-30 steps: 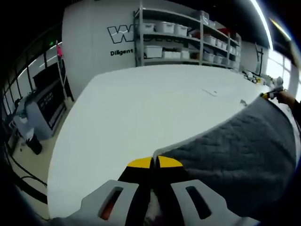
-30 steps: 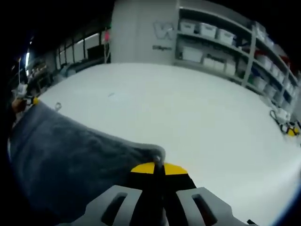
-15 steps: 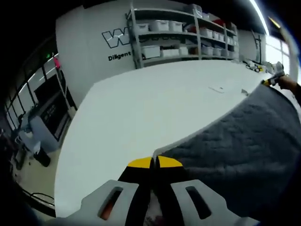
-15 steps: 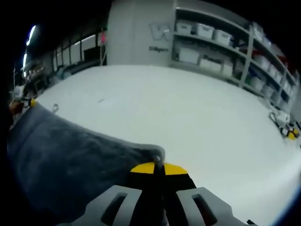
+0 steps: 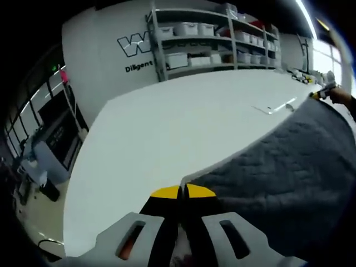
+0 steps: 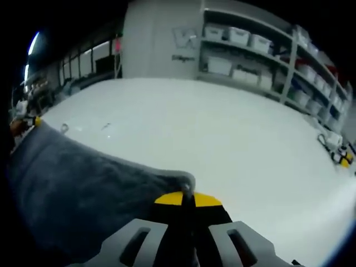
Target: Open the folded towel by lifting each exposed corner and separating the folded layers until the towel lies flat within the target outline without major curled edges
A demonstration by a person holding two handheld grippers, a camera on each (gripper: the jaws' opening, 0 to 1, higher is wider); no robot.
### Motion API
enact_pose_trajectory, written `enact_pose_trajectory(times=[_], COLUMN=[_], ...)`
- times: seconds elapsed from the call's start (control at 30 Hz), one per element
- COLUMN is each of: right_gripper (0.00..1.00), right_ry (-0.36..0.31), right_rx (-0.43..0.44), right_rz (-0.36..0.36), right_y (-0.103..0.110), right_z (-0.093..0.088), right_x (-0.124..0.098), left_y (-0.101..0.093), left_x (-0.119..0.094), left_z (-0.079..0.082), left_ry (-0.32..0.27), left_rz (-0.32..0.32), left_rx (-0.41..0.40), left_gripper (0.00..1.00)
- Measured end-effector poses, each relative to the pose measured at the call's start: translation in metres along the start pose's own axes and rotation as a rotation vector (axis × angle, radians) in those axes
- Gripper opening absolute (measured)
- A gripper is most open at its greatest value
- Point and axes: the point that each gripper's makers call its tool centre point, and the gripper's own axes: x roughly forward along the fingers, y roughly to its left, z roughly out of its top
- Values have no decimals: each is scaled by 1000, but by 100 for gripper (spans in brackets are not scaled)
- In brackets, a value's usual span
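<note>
Towel [image 5: 283, 178] corner pinched between closed jaws: in the left gripper view, the left gripper [image 5: 182, 192] has its yellow-tipped jaws shut together on one corner of the grey quilted cloth. From that corner the towel stretches away to the right, its upper edge running as a taut line above the white tabletop [image 5: 178, 128]. At the far end of that edge the right gripper [image 5: 318, 94] comes into sight, with a hand just behind it. Beyond the far edge of the tabletop stand shelves [image 5: 206, 39] stocked with pale bins, next to a white wall carrying dark lettering [image 5: 136, 47]. A small pale mark lies on the tabletop near the towel's far corner; what it is cannot be told.

In the right gripper view, the right gripper [image 6: 185, 198] likewise has its jaws closed on a towel [image 6: 78, 189] corner, which curls up slightly just above the yellow tips. The cloth spreads away to the left, dark and sagging below its edge, toward the left gripper [image 6: 34, 120] at the far corner. White tabletop [image 6: 222, 139] fills the middle, with shelves [image 6: 261, 55] beyond its far edge and a few small objects [image 6: 336, 150] near its right edge.
</note>
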Motion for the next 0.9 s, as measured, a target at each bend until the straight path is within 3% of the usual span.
enact_pose_trajectory(times=[0.23,0.67,0.7,0.77,0.8,0.9], right_gripper=[0,0,0,0,2,14], right_ry=[-20,-22,-26,-27,-27,-37], right_rx=[-6,-14,-7,-6,-5,-17], right_rz=[-6,-3,-3,-3,-3,0], right_y=[0,2,2,3,3,4], right_z=[5,6,7,8,9,11], right_x=[2,1,1,2,2,2], left_y=[0,-13,7,15,18,26], left_x=[3,-7,8,12,14,17], left_z=[1,-3,4,7,9,12], left_ry=[-16,-25,-20,-21,-22,-37], left_rz=[15,7,4,7,8,18], left_rx=[38,20,-1,-32,-47,-80], left_gripper=[2,2,2,4,6,32])
